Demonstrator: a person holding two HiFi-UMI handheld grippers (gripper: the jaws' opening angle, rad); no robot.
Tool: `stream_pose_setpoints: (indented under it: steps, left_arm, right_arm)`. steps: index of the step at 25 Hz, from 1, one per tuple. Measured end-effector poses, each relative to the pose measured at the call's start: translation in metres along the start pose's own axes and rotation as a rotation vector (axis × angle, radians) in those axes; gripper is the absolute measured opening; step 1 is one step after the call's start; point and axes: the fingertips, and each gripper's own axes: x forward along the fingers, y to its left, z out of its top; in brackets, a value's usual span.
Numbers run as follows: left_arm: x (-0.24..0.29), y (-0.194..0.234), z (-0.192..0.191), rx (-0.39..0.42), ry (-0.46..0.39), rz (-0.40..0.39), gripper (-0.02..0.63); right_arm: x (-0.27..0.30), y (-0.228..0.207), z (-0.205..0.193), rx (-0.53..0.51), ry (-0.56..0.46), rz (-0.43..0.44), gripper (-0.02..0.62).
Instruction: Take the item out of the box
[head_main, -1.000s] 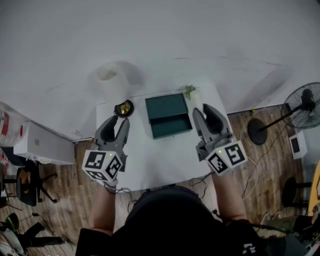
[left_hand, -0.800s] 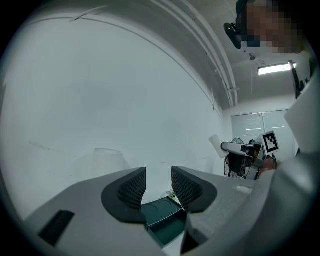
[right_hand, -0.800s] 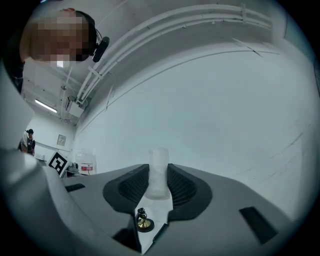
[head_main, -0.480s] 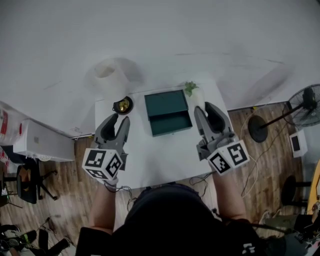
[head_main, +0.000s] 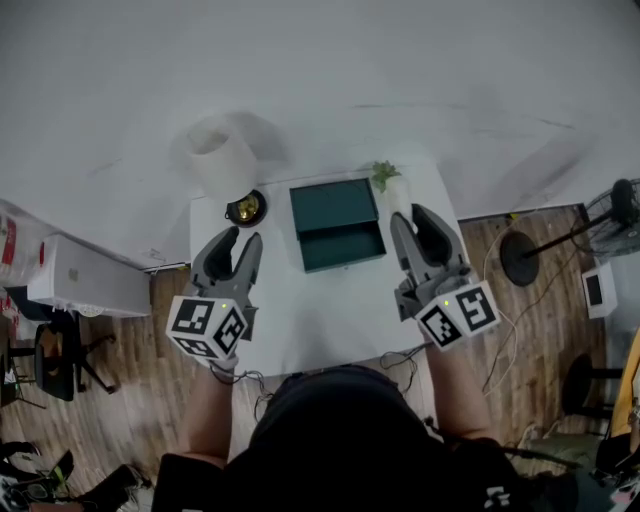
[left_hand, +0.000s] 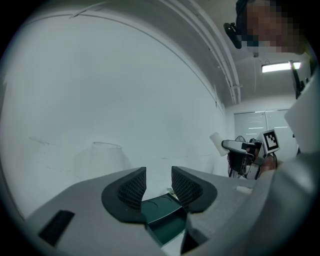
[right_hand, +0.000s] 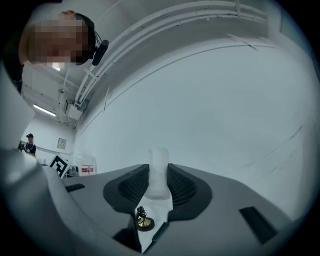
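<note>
Green box (head_main: 337, 222) at centre of head view, on white table (head_main: 320, 310), open, lower half dark inside; contents not discernible. Left gripper (head_main: 238, 238) left of box, well apart from it, jaws moderately apart, nothing between them; box shows beyond gap in left gripper view. Right gripper (head_main: 412, 216) just right of box, jaws partly open, empty. Gold ornament on dark dish (head_main: 247, 209) upper left of box. White cylinder (head_main: 222, 160) above it. Small plant (head_main: 381, 178) at box's upper right corner.
</note>
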Motion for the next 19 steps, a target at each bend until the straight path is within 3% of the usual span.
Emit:
stream_pose_setpoints:
  steps: [19]
  left_arm:
    - [0.019,0.011,-0.018,-0.01,0.053,0.125,0.158]
  right_arm:
    - [0.04,-0.034,-0.031,0.034,0.039,0.094,0.12]
